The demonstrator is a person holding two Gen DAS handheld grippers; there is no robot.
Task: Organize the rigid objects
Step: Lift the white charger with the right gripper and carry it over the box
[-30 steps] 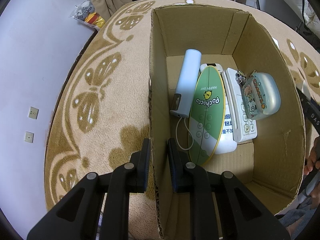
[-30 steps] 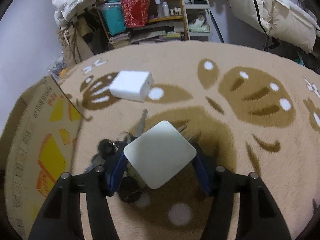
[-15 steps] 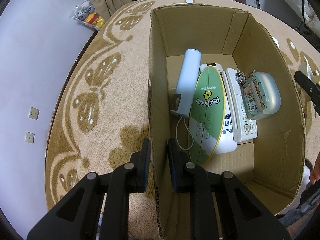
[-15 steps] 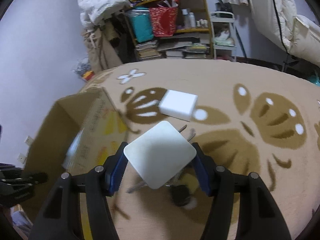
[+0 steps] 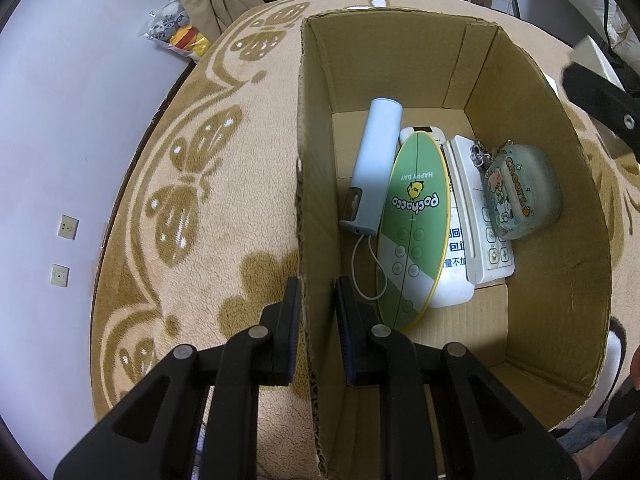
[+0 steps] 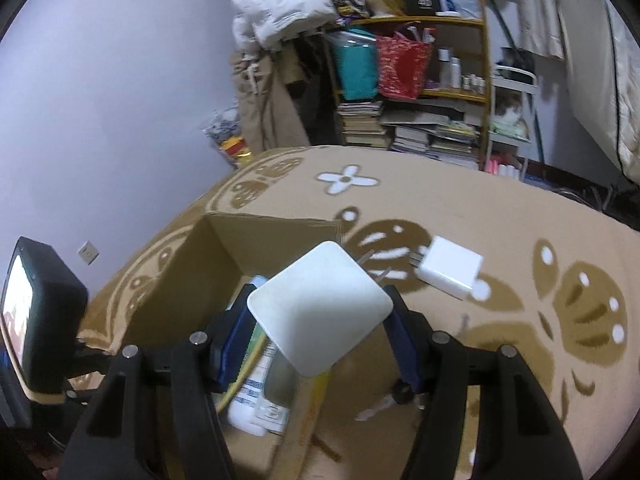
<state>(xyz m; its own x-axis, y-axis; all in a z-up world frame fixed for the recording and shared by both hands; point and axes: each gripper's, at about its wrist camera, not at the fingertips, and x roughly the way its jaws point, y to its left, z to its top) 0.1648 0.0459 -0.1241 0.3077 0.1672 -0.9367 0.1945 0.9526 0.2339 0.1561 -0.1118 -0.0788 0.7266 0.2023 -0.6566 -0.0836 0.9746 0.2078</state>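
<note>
A cardboard box stands open on the rug; my left gripper is shut on its left wall. Inside lie a pale blue cylinder, a green oval Pochacco board, a white remote and a teal "Cheers" pouch. My right gripper is shut on a white square charger, held in the air over the box. Its black finger shows at the right edge of the left wrist view, above the box's right wall. A second white charger lies on the rug beyond.
The patterned beige rug spreads right of the box. Keys lie on it under my right gripper. A cluttered shelf with books stands at the back, a lilac wall runs along the left, and a bag of toys lies near it.
My right gripper has lifted the white charger off the rug and carried it left, from beside the keys to above the open box. The left gripper has stayed on the box wall.
</note>
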